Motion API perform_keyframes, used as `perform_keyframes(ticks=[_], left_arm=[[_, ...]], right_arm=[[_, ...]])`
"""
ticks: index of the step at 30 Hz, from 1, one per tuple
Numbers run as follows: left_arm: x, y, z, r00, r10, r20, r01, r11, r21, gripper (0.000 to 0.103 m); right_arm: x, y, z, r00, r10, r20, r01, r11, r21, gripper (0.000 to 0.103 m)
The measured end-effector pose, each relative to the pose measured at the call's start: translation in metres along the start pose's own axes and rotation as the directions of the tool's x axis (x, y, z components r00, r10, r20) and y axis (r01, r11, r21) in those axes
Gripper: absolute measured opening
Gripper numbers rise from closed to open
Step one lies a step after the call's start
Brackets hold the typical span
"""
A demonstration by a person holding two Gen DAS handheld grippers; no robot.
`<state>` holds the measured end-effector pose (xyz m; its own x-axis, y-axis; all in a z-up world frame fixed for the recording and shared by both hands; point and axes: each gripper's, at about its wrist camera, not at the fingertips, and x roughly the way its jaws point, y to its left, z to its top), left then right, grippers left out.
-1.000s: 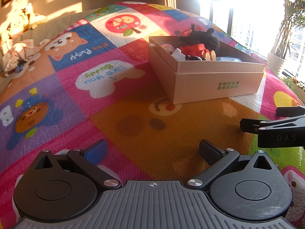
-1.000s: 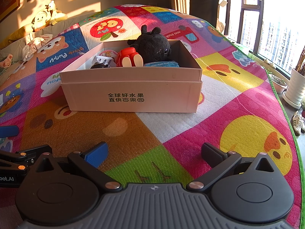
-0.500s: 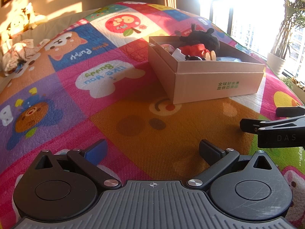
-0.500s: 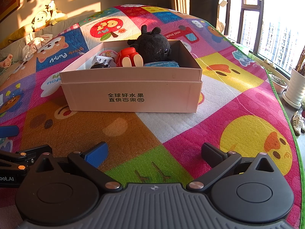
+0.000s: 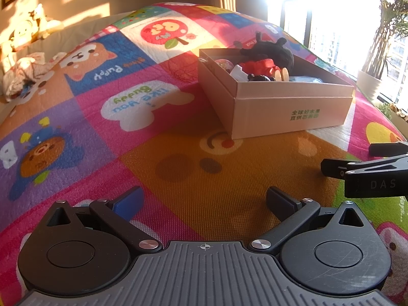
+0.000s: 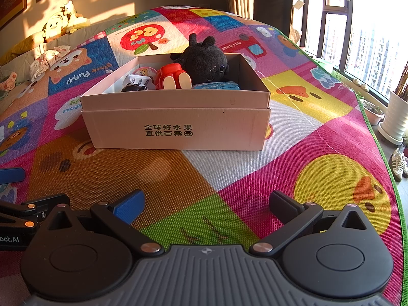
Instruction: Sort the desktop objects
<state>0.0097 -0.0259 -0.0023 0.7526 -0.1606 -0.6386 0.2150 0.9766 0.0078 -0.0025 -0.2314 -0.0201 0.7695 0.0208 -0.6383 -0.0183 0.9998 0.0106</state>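
Note:
An open cardboard box (image 6: 176, 130) stands on the colourful play mat (image 6: 237, 173); it also shows in the left wrist view (image 5: 293, 112). Inside lie a black plush toy (image 6: 204, 62), a red toy (image 6: 172, 76), a white plug (image 6: 137, 80), a blue packet (image 6: 216, 86) and a small round item (image 6: 144, 72). My left gripper (image 5: 204, 201) is open and empty, low over the mat, well short of the box. My right gripper (image 6: 206, 204) is open and empty, in front of the box. Each gripper shows at the edge of the other's view.
Plush toys (image 6: 63, 20) and crumpled cloth (image 6: 46, 58) lie by the far wall at the left. Windows, potted plants (image 6: 397, 112) and shoes (image 6: 399, 162) sit past the mat's right edge.

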Motion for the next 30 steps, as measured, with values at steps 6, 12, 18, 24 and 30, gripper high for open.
perform_keyframes(ticks=[6, 12, 18, 24, 30], left_arm=[[-0.0006, 0.0013, 0.0024, 1.0, -0.006, -0.03, 0.005, 1.0, -0.01, 0.103], [-0.0022, 0.0003, 0.0021, 0.999, 0.008, -0.048, -0.01, 1.0, -0.028, 0.103], [-0.0023, -0.0014, 0.0011, 0.999, 0.014, -0.04, -0.015, 1.0, -0.024, 0.103], [-0.0024, -0.0007, 0.0009, 0.999, 0.013, -0.04, -0.014, 1.0, -0.025, 0.103], [-0.0024, -0.0005, 0.0007, 0.999, 0.013, -0.04, -0.014, 1.0, -0.025, 0.103]], right_arm=[[0.0, -0.0003, 0.0001, 1.0, 0.0, 0.0, 0.0, 1.0, 0.0, 0.103], [0.0, -0.0002, 0.0, 1.0, 0.001, 0.0, -0.001, 1.0, 0.001, 0.103], [-0.0001, -0.0002, -0.0001, 1.0, 0.0, 0.0, 0.0, 1.0, 0.0, 0.103], [-0.0004, -0.0001, -0.0004, 1.0, 0.0, 0.0, 0.0, 1.0, 0.0, 0.103], [-0.0004, 0.0, -0.0004, 1.0, 0.0, 0.0, 0.0, 1.0, 0.0, 0.103]])
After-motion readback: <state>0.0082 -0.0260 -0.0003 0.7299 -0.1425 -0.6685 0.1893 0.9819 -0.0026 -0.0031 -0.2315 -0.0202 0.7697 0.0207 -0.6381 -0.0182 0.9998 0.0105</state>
